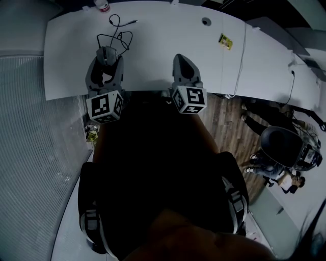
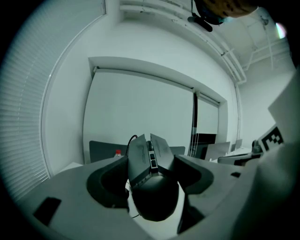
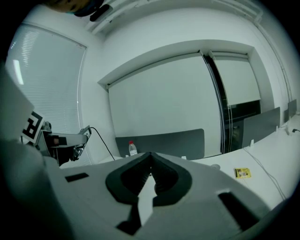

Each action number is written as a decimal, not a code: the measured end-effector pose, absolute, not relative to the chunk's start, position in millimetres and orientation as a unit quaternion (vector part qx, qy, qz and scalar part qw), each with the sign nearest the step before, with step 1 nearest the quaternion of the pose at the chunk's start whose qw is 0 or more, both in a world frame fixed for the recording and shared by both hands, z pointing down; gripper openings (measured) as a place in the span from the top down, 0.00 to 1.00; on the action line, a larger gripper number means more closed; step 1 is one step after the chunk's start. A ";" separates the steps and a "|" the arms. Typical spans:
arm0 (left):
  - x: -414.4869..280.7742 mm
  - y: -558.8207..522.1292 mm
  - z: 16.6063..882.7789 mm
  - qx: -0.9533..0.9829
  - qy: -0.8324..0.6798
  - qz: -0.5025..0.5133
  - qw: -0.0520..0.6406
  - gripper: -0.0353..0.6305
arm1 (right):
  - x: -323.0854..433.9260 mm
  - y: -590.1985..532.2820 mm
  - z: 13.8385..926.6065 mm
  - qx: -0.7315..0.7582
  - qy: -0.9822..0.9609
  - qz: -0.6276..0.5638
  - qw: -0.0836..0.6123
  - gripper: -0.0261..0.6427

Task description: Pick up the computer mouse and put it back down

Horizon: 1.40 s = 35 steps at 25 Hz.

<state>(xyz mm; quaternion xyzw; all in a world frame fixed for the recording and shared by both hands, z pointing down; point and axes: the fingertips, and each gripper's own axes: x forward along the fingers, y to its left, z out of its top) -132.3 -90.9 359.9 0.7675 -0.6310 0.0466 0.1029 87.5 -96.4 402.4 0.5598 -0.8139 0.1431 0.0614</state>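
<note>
Clamps mouse (image 2: 153, 174) in left gripper (image 1: 106, 57) jaws, upper left over bench (image 1: 163, 33); holds right gripper (image 1: 183, 59) centre, jaws together.

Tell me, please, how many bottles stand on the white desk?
1. The bottle stands at the far edge of the desk, near its left corner, beyond the mouse. No other bottle shows.

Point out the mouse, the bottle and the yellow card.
mouse (image 2: 153, 197): left gripper view, on its dark rounded back.
bottle (image 3: 132, 149): right gripper view, on its body.
yellow card (image 3: 243, 173): right gripper view, on its middle.
</note>
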 end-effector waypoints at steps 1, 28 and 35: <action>-131.3 -89.6 352.9 0.767 -0.632 0.044 0.100 0.50 | 87.3 -96.5 400.4 0.559 -0.815 0.144 0.059 0.96; -124.9 -78.7 306.5 0.785 -0.614 0.014 0.076 0.50 | 82.4 -98.8 385.1 0.562 -0.815 0.133 0.044 0.96; -127.6 -79.7 310.0 0.783 -0.617 0.015 0.081 0.50 | 81.9 -101.1 385.4 0.561 -0.816 0.132 0.042 0.96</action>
